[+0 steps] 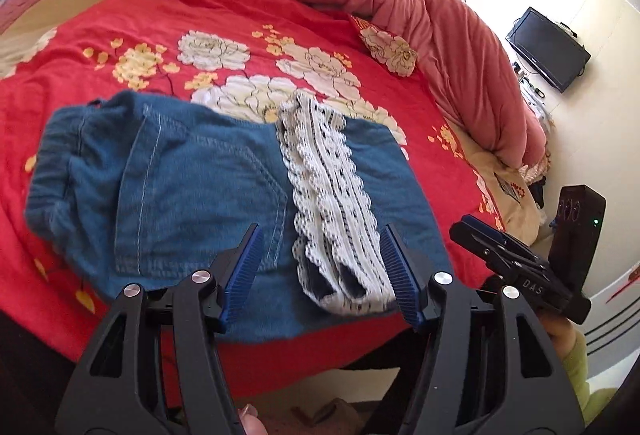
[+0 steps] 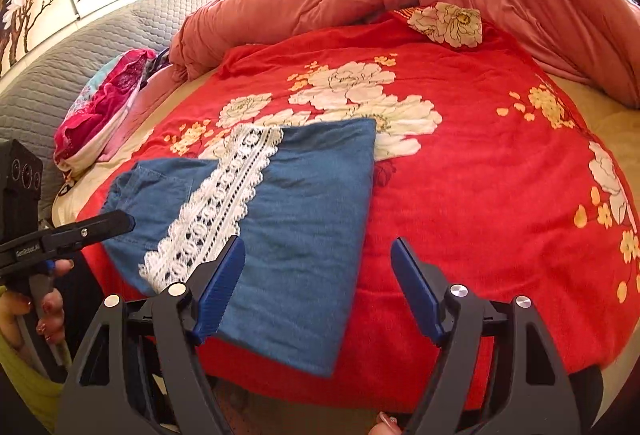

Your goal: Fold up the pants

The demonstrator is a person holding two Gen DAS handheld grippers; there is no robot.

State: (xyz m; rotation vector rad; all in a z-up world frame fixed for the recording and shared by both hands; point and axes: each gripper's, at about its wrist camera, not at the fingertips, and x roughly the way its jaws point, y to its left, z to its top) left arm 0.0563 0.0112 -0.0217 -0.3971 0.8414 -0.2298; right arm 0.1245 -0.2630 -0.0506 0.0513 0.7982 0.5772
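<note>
Folded denim pants (image 1: 224, 191), lace trim (image 1: 332, 203) uppermost, lie on the near edge of my red floral bedspread (image 2: 480, 163). Left gripper (image 1: 320, 267) and right gripper (image 2: 318, 289) hover, fingers apart, empty. Risk: snagging lace would undo the fold.

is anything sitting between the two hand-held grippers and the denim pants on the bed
Nothing visible does. The left hand-held gripper hovers open right above the folded denim pants and their white lace trim; the right hand-held gripper is open over their near edge on the red floral bedspread.
</note>
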